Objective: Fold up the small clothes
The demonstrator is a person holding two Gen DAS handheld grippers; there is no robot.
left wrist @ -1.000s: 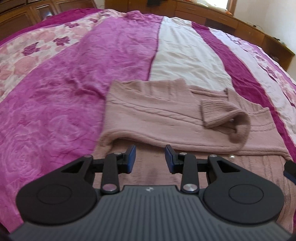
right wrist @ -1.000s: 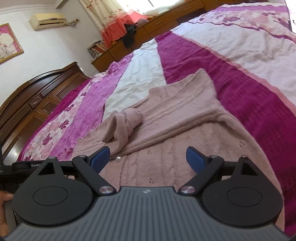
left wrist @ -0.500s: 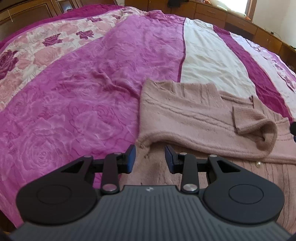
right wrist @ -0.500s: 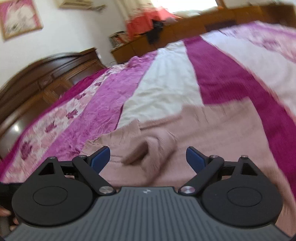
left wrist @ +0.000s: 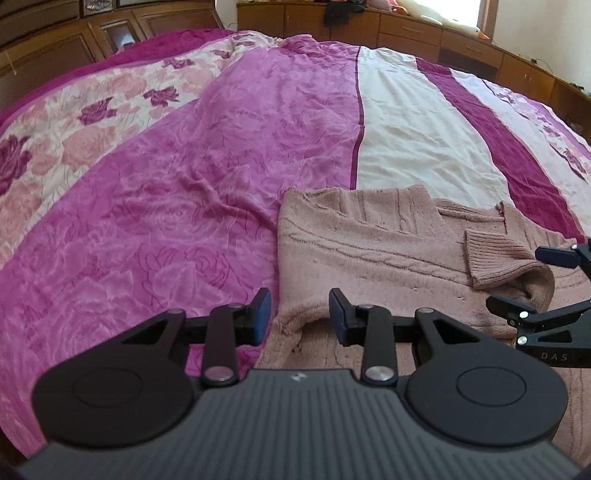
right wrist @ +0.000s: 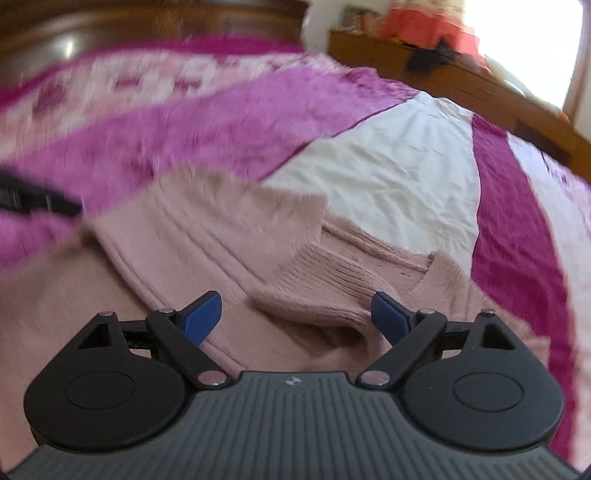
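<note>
Striped magenta-and-white bedspread under one apparently half-folded pink sweater

Sweater fuzzy ribbed knit; bedspread plush, embossed, faint sheen; cabinets likely glossy wood.

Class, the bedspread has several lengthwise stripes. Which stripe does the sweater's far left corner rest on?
The bright magenta rose-embossed stripe. The pink sweater's corner lies on it, just left of the plain cream stripe; the floral-print stripe lies further left, untouched.
</note>
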